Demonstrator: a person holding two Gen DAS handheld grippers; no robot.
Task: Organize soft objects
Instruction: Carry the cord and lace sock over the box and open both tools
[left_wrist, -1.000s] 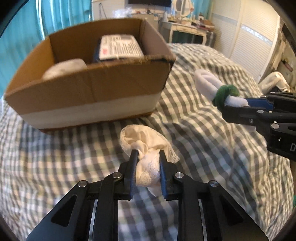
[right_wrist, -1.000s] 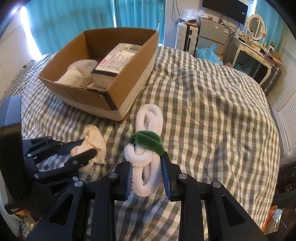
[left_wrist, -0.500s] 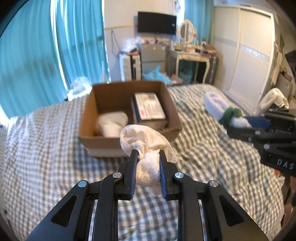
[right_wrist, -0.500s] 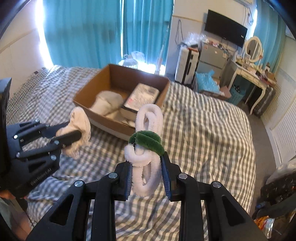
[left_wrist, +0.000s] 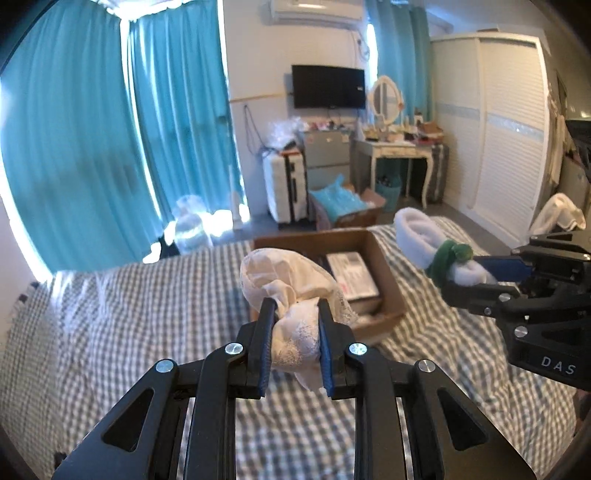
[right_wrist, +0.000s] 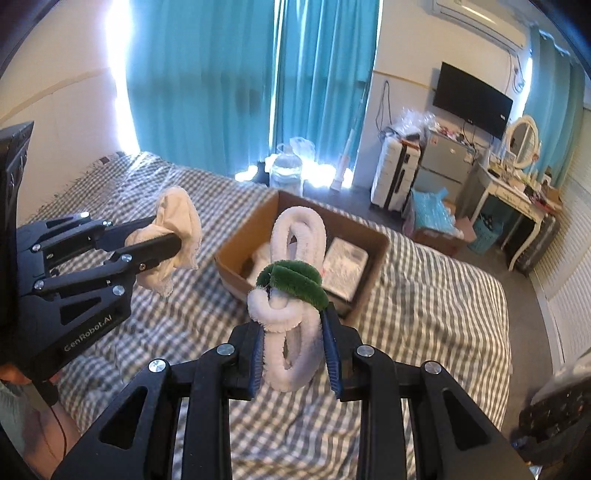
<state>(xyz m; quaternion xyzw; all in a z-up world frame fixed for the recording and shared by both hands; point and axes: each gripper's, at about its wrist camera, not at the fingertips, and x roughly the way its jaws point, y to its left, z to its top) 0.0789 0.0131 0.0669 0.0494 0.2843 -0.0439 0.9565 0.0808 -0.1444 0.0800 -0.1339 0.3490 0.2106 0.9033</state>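
My left gripper (left_wrist: 293, 321) is shut on a cream lace cloth bundle (left_wrist: 284, 277) and holds it high above the bed; it also shows in the right wrist view (right_wrist: 177, 243) with the bundle (right_wrist: 177, 218). My right gripper (right_wrist: 293, 332) is shut on a white fluffy looped band with a green wrap (right_wrist: 295, 280), also raised; it shows in the left wrist view (left_wrist: 476, 273) with the band (left_wrist: 421, 236). An open cardboard box (right_wrist: 373, 240) (left_wrist: 388, 266) sits on the bed below, holding a white soft item (right_wrist: 262, 254) and a flat packet (right_wrist: 345, 266).
The bed has a grey checked cover (right_wrist: 424, 314) (left_wrist: 129, 314). Behind it are teal curtains (left_wrist: 110, 129), a white suitcase (right_wrist: 393, 173), a dressing table (left_wrist: 399, 151) and a white wardrobe (left_wrist: 509, 129).
Both grippers have risen well above the bed while holding their items. The box now looks smaller and farther below.
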